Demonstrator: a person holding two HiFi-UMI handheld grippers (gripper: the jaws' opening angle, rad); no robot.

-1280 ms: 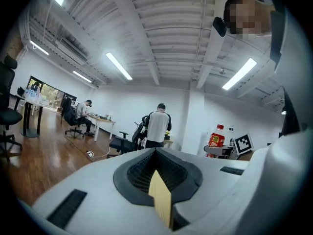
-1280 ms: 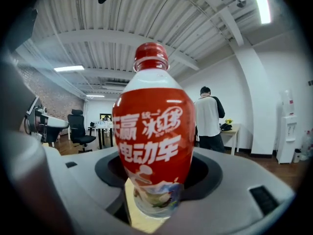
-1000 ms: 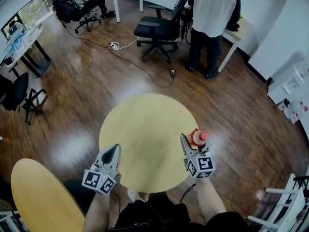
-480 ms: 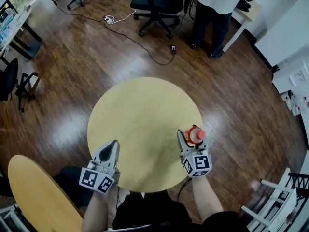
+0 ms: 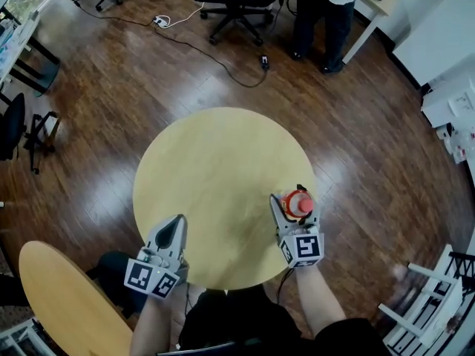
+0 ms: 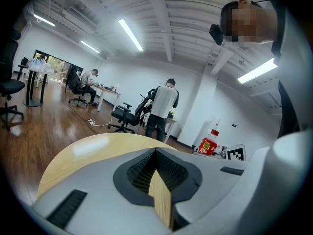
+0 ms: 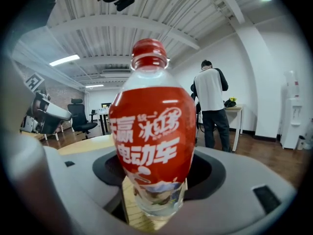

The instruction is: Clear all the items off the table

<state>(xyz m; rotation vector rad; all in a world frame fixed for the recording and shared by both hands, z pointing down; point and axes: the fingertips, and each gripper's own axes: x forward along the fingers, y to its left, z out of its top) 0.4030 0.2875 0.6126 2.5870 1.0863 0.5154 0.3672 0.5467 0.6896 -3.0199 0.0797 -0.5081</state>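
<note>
**Red-labelled bottle between parting jaws**

Pale wooden round table (image 5: 215,169), seen from the head view. The bottle (image 5: 300,203), red-capped and upright, stands on the tabletop near the rim at about 4 o'clock. The right gripper (image 5: 295,212) straddles it, its jaws wide and opening, with the pads drawn clear of the bottle's sides. The left gripper (image 5: 171,233) hovers over the rim at about 7 o'clock, its jaws fully closed on nothing.
</note>
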